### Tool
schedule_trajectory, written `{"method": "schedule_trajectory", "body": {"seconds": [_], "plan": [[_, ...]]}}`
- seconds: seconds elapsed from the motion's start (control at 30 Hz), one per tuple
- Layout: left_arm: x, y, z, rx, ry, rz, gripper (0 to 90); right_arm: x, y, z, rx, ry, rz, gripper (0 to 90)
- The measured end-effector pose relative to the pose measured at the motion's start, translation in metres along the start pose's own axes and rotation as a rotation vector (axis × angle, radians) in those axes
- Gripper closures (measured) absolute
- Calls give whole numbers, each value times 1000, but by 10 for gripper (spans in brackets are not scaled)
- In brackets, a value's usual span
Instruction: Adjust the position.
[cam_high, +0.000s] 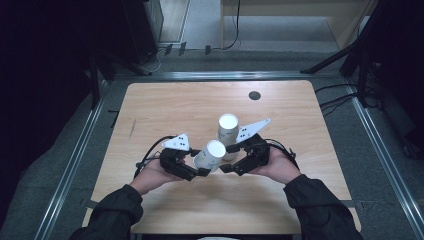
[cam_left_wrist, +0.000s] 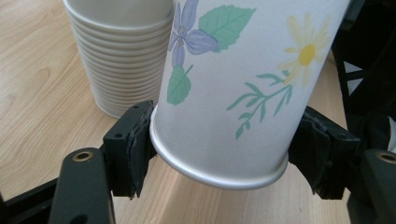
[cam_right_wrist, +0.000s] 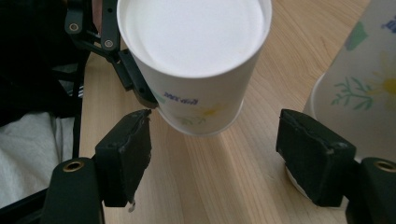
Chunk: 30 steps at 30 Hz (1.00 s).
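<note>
Showing the left hand-held gripper (cam_left_wrist: 224, 154) pinching a flowered paper cup (cam_left_wrist: 243, 88) near its base, tilted above the table (cam_high: 165, 107) — just beside the stack of cups (cam_high: 228, 131). The right hand-held gripper (cam_right_wrist: 215, 154) stands spread — pads clear of the cup, nothing pressed between them.
</note>
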<state>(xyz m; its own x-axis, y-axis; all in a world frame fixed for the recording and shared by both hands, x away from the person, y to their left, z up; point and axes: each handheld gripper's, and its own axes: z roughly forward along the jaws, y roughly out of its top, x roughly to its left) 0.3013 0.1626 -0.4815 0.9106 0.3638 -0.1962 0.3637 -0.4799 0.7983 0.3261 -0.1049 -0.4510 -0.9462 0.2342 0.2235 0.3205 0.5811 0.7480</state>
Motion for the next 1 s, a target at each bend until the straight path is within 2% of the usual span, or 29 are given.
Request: {"method": "schedule_trajectory", "body": {"seconds": [0.13,0.23,0.43,0.77,1.0], "plan": [[1,-1,-3,37,0,19,279,0,-2,-3,-3,-9,-3,268],[-1,0,-8,83,21,46,279,0,-2,-3,-4,-8,-5,269],[-3,2,-11,125,30,66,285,2,-2,-3,-10,-8,-20,268],[-6,2,1,225,10,60,297,7,-1,2,-14,-1,-46,249],[-10,3,10,260,-17,64,295,13,0,11,13,7,-76,247]]}}
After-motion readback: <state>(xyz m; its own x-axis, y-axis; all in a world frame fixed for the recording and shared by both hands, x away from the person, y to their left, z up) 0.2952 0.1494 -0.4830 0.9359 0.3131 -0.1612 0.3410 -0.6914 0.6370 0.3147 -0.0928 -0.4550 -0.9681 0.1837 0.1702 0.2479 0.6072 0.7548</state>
